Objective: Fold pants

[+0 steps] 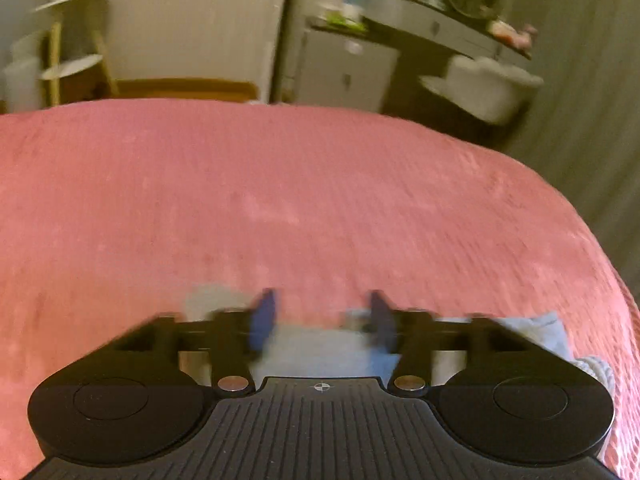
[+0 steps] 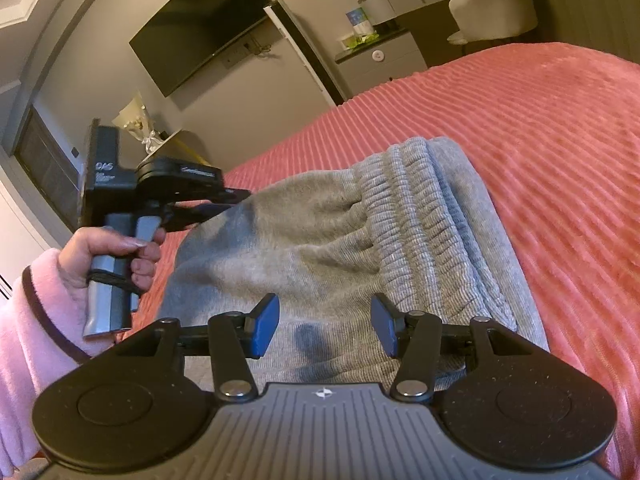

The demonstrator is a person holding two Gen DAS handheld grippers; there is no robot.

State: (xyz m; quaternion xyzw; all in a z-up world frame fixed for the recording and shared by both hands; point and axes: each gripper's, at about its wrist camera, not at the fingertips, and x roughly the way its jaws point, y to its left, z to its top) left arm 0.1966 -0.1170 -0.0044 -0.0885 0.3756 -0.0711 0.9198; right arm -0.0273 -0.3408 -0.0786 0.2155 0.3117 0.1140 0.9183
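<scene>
Your left tool [image 2: 240, 200] and right tool [image 2: 325, 330] both gape empty over grey pants [image 2: 360, 240] folded on the pink bed [image 2: 560, 160]; next, likely smooth the bundle.

The left gripper [image 2: 236, 200], seen side-on from the right wrist camera, is gripped at its handle by the person's left hand [image 2: 108, 256], fingers curled round the trigger and a pale pink fleece sleeve [image 2: 24, 320] covering the wrist. In its own blurred view the left gripper [image 1: 322, 320] tilts downward, its blue fingers [image 1: 262, 324] parted with nothing pressed between them. The right gripper [image 2: 324, 326] also angles downward, its blue fingers [image 2: 266, 324] standing apart and clamping nothing.
</scene>
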